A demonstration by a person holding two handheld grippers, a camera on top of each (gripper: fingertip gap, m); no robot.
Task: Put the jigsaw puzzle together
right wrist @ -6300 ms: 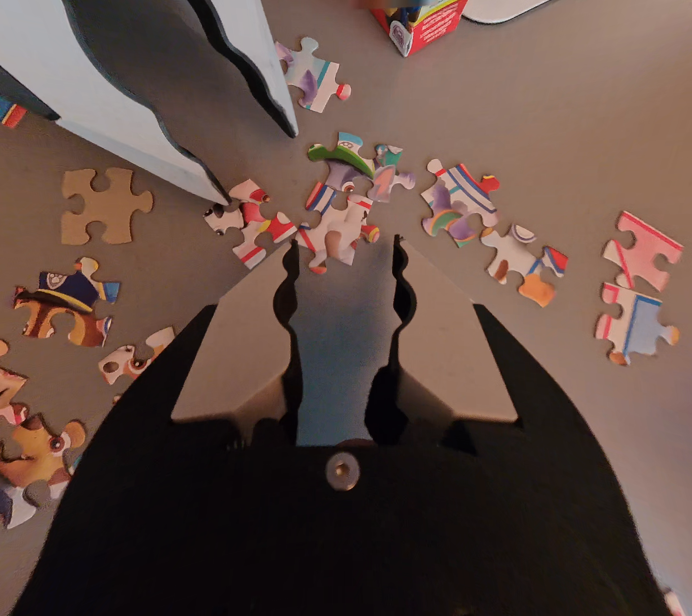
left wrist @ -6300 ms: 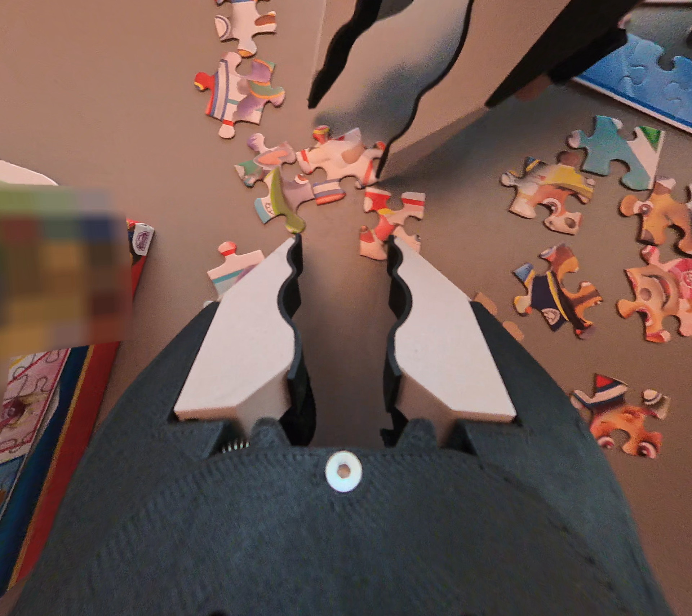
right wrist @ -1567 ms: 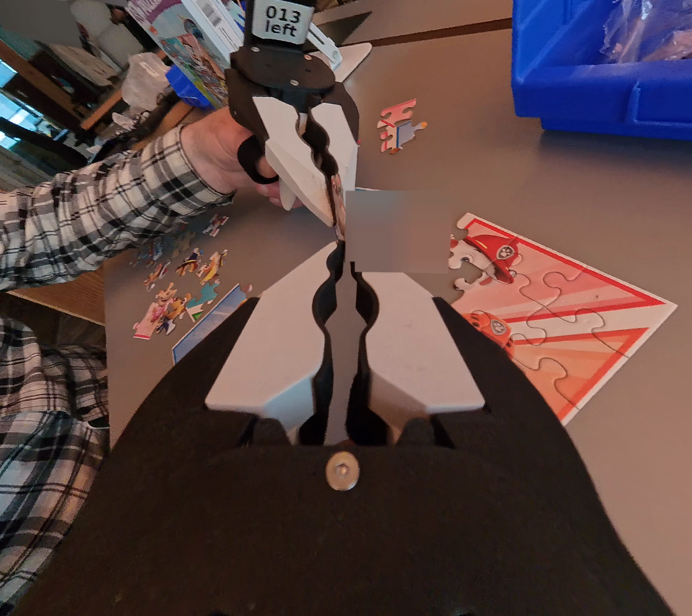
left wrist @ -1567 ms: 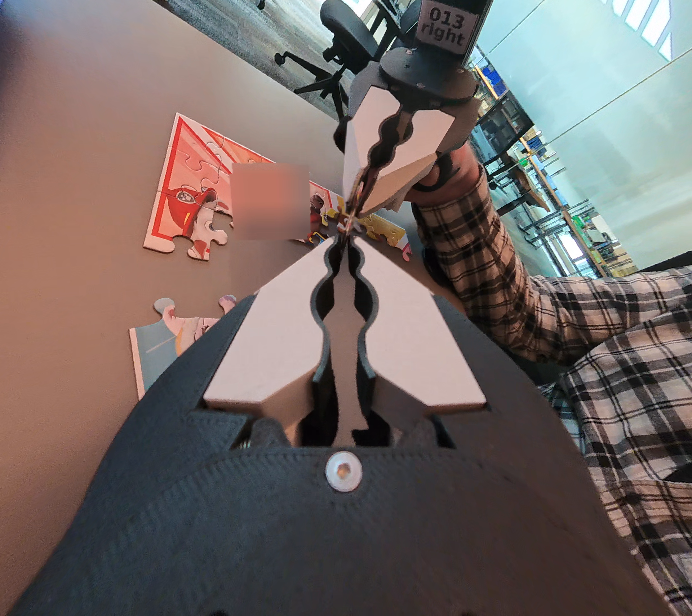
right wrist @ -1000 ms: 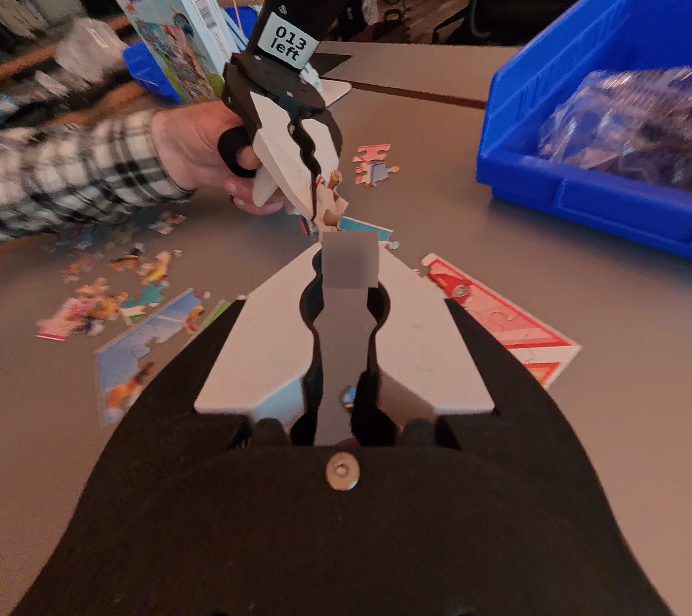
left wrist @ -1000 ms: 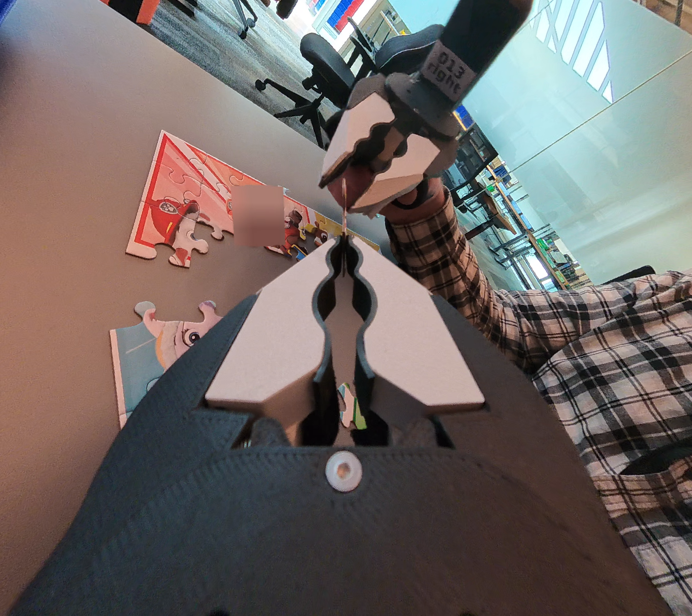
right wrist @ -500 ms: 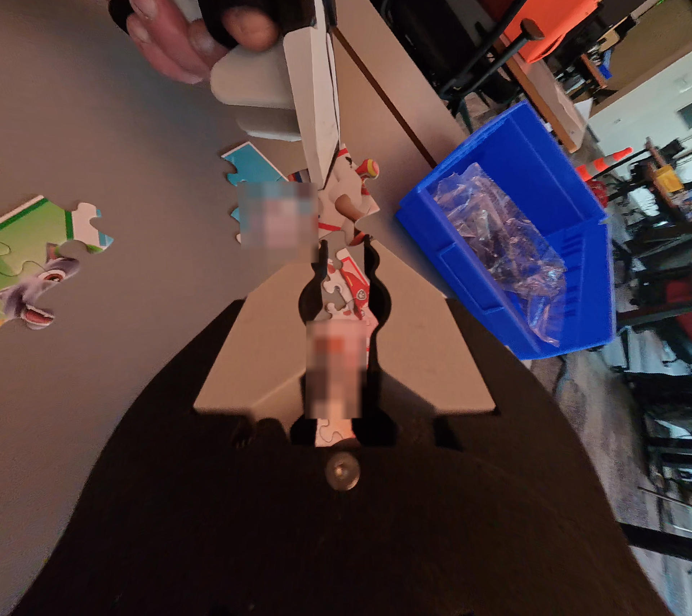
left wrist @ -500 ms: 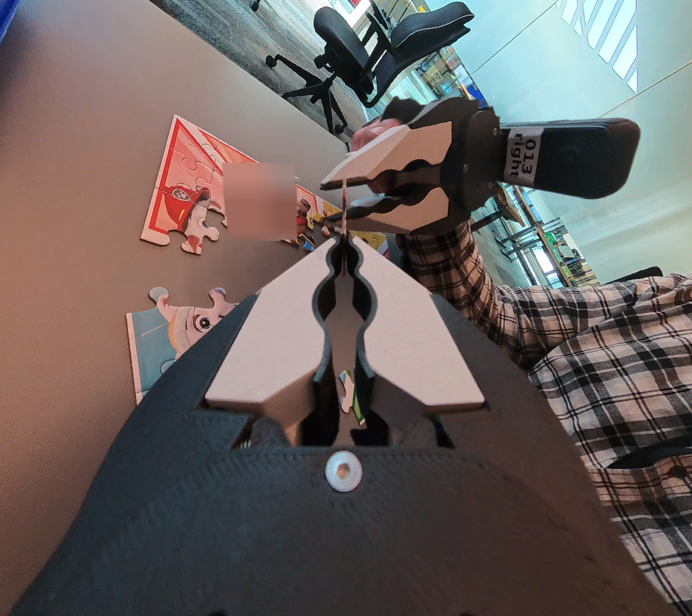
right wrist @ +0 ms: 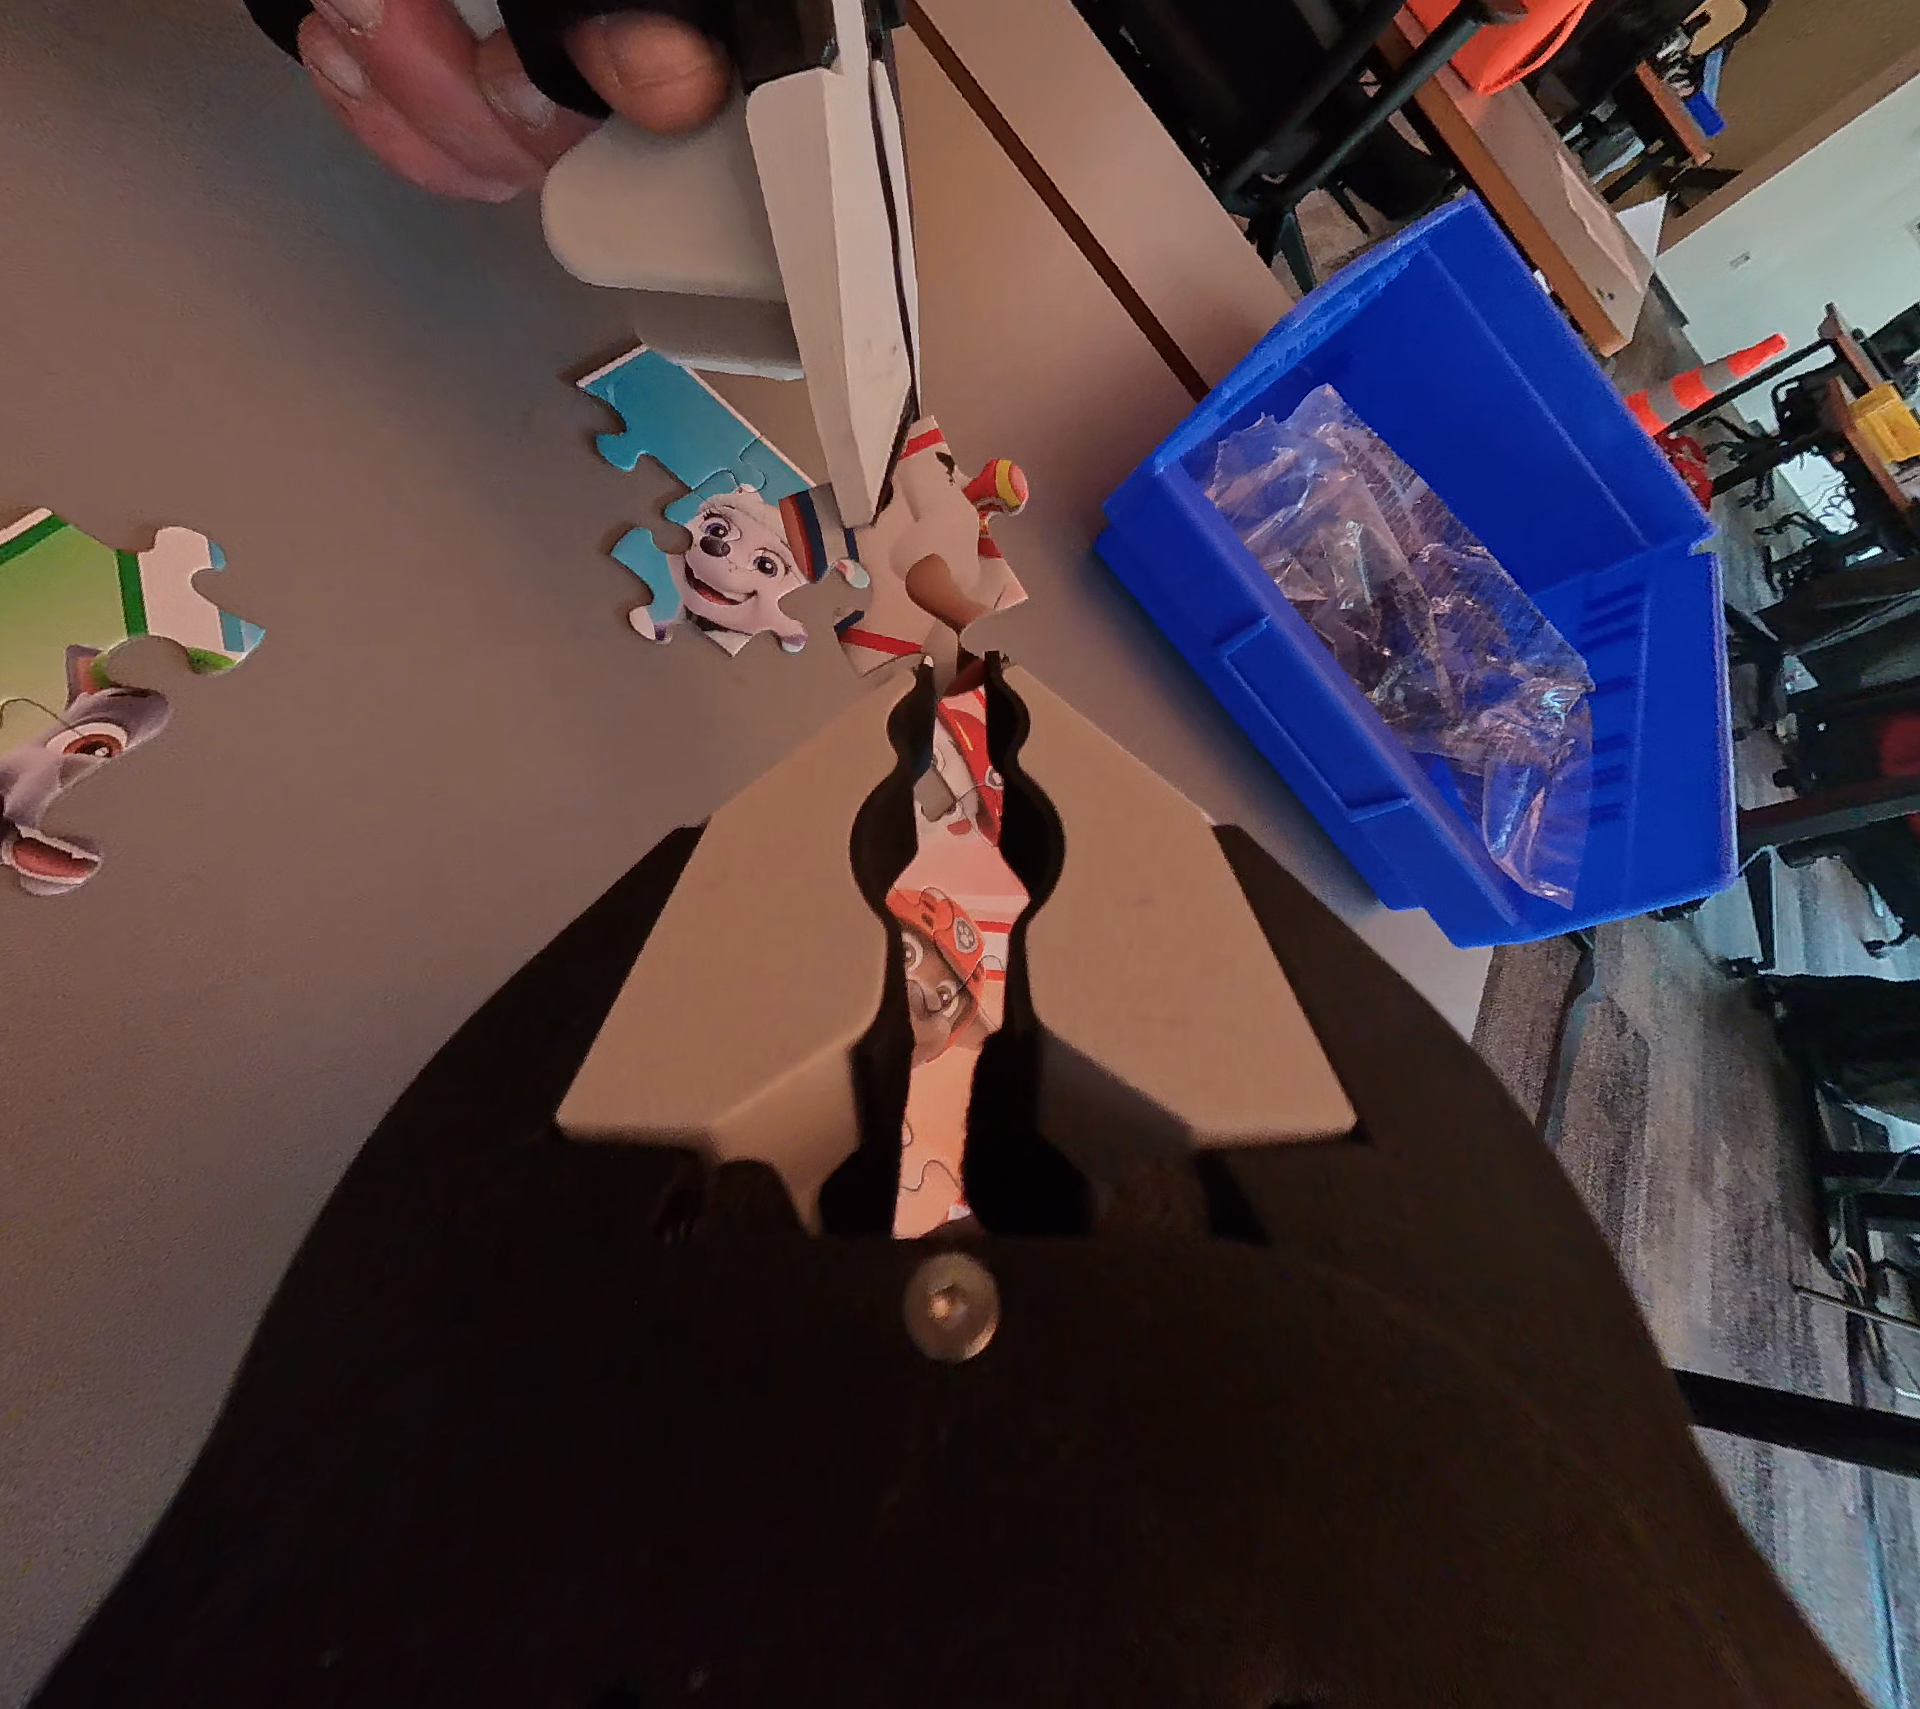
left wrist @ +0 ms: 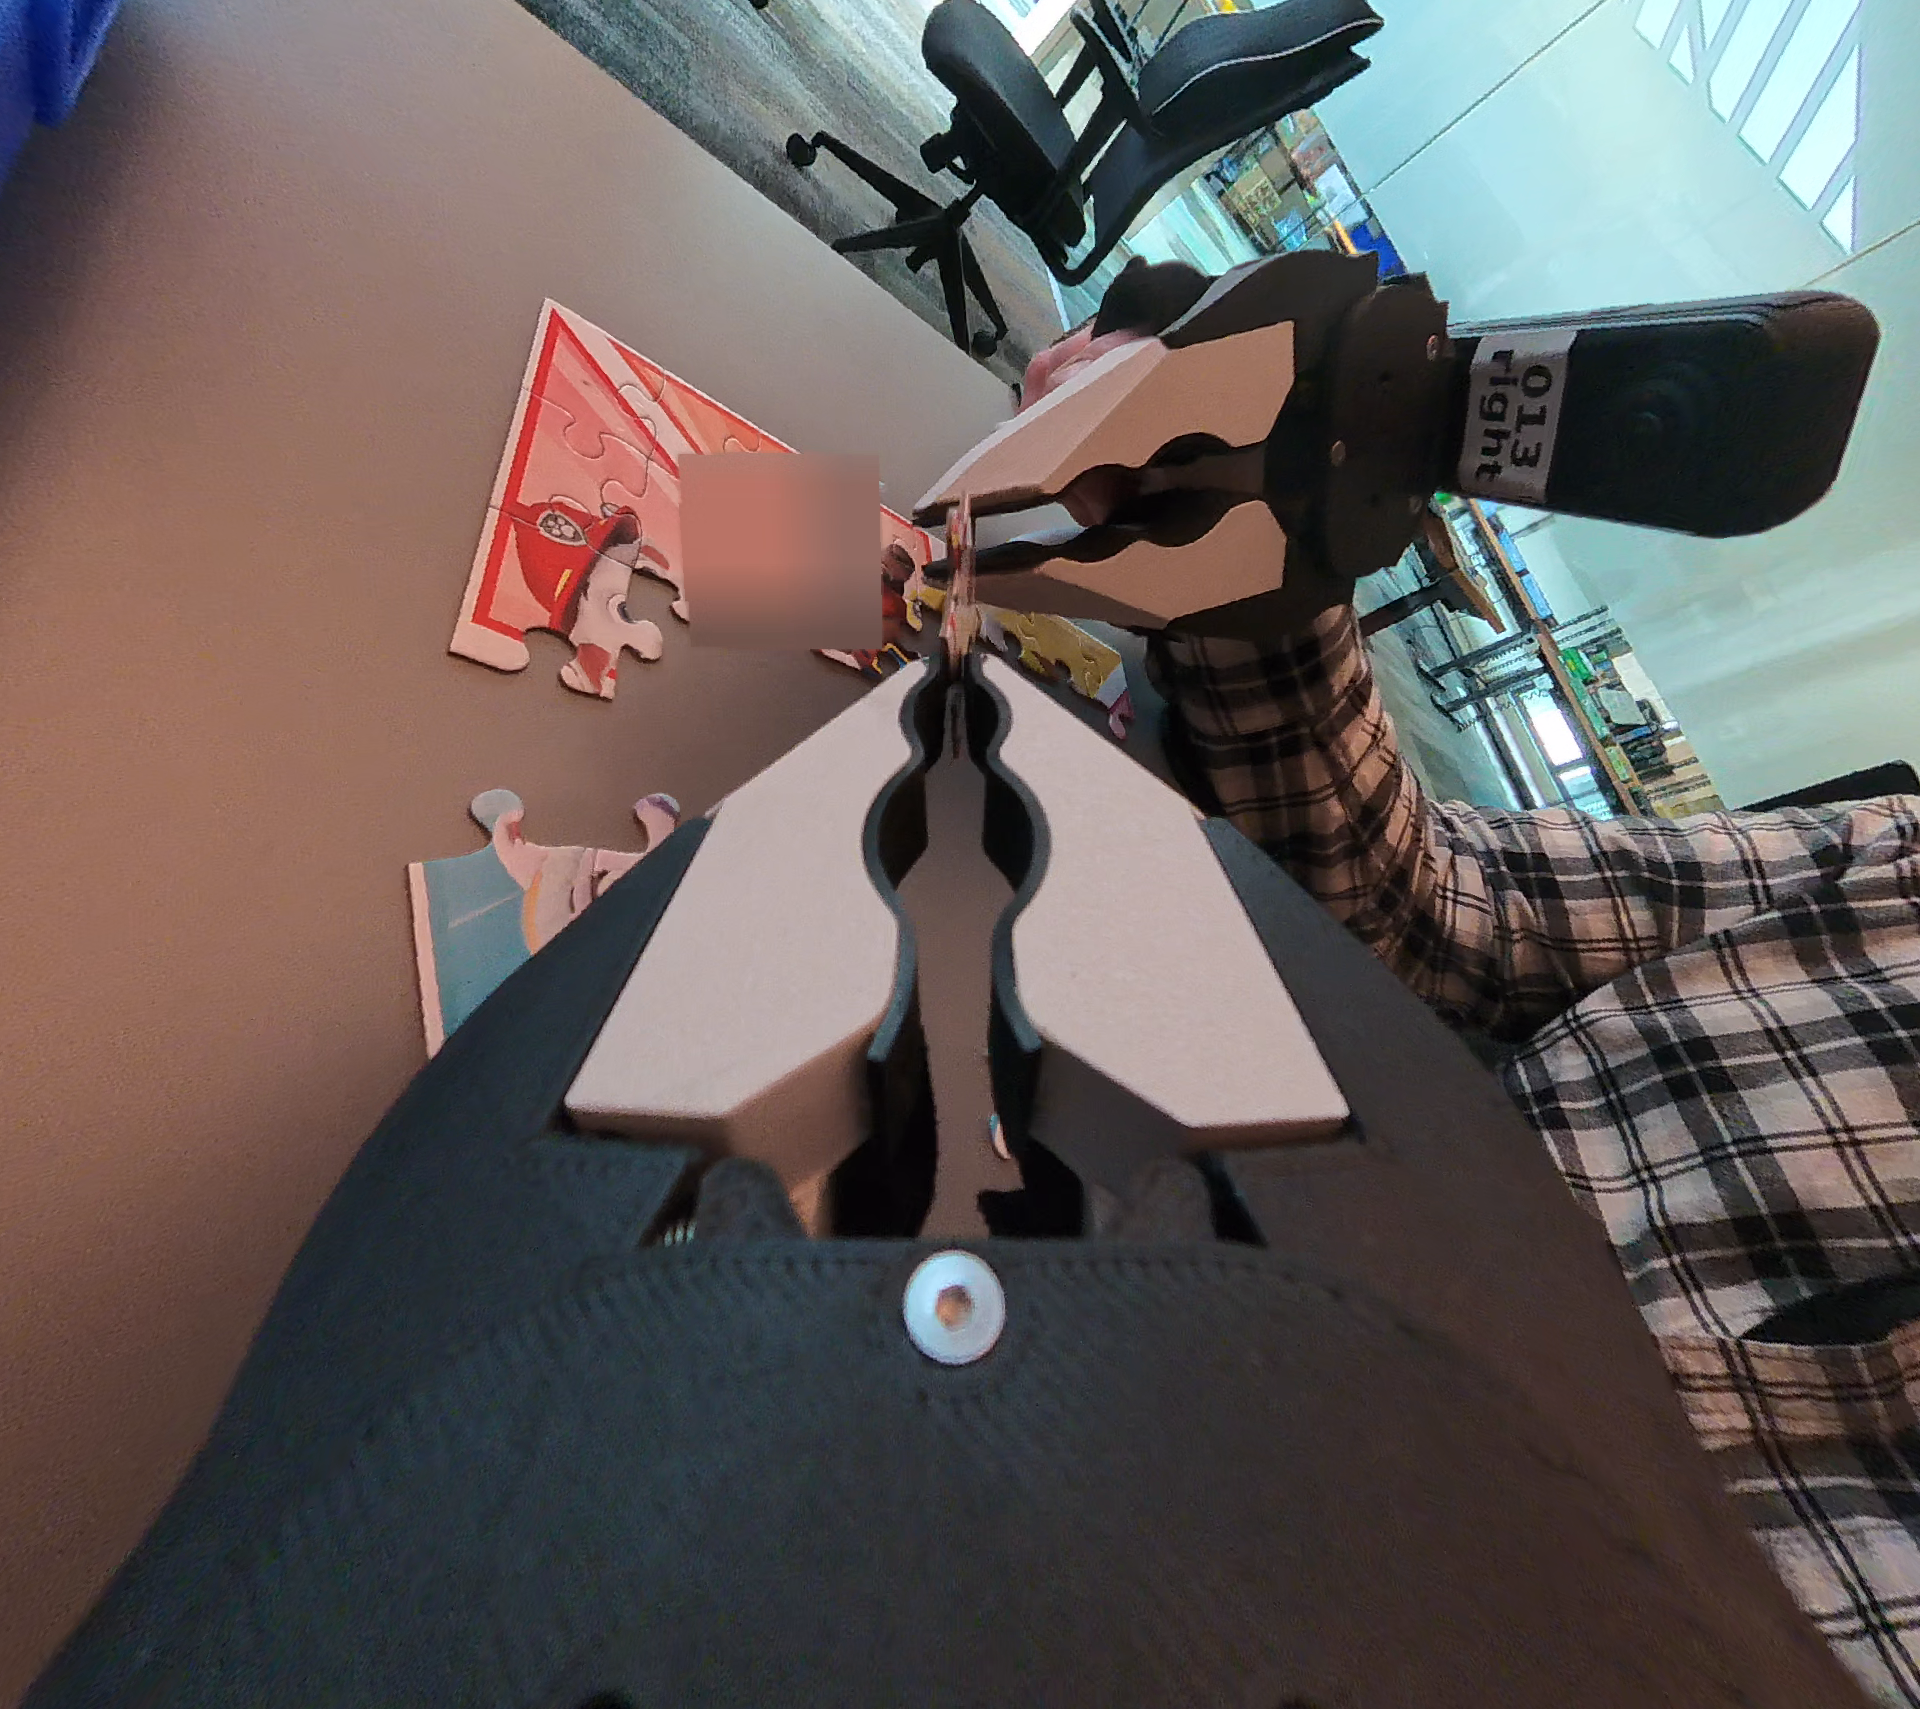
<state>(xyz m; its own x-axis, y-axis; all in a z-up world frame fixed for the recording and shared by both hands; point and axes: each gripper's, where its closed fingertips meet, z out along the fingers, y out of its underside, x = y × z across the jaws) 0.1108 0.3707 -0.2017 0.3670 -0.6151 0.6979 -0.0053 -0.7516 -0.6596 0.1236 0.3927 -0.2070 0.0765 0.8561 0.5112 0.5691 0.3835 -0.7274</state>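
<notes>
Both my tongs, left (left wrist: 951,683) and right (right wrist: 956,672), pinch the same white-and-red cardboard puzzle piece (right wrist: 935,563) in mid-air above the grey tabletop (left wrist: 260,371), apparently handing it across to regrip before fitting it to the red assembled section (left wrist: 561,516).

Left wrist view: camera sits low over the desk (left wrist: 260,371), rolled sideways, aimed along its own fingers (left wrist: 810,911) toward office chairs (left wrist: 1091,132) and glass walls. Right wrist view: looks steeply down from close range, toward the blue bin (right wrist: 1455,620). Both views share the red assembled puzzle section (left wrist: 561,516) and each shows the opposite gripper close ahead.
</notes>
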